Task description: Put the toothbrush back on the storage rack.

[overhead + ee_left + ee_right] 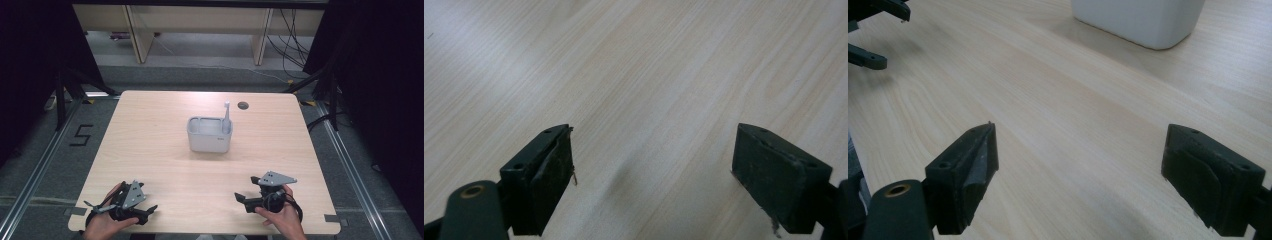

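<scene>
Both claws, left claw [148, 212] and right claw [241, 200], rest wide open and empty at the near bench [150, 150] edge, so reaching for the toothbrush [226, 117] standing in the far white holder [209, 135] likely comes next

Count on the bench: one holder, one toothbrush, two grippers.

One wooden bench [150, 150] carries one white two-compartment holder [209, 140], with one white toothbrush [226, 117] upright in its right compartment. Two hand-held grippers sit near the front edge: the left gripper [150, 209] and the right gripper [241, 199], each with two black fingers [546, 182] set wide apart. One round grommet hole [243, 105] is in the bench top.
</scene>
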